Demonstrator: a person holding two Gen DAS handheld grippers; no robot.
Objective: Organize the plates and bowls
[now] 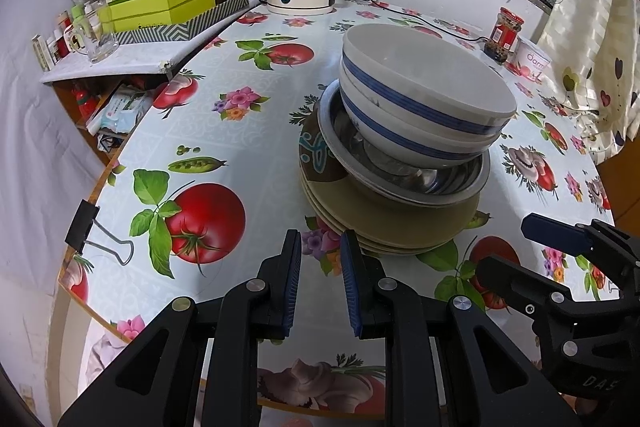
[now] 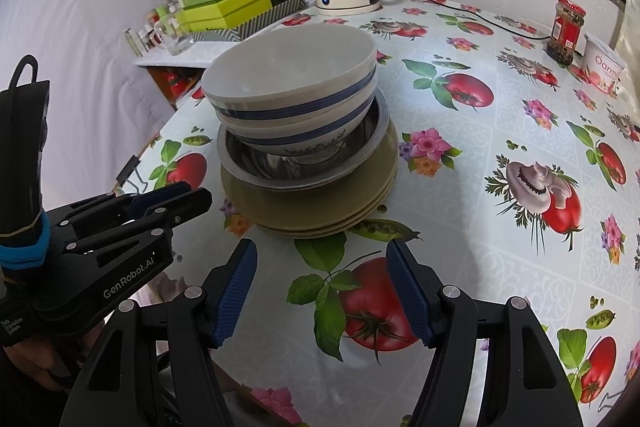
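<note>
Sunlight from the barred window fell across the flowered tablecloth (image 2: 500, 155), where the crockery stood in one stack at about twelve o'clock from both hands: two blue-banded bowls (image 1: 424, 99) nested in a steel basin (image 2: 304, 163), which sat on a pile of olive plates (image 2: 320, 211). Nothing was being carried. The left gripper (image 1: 321, 283) hovered just short of the plates with its jaws nearly together and empty; the right gripper (image 2: 322, 291) hung at the stack's five o'clock, jaws well apart, also empty. Stacking looked done, or the pile was about to be moved. Any lift would call for support under the plates, since the bowls sat tilted.
</note>
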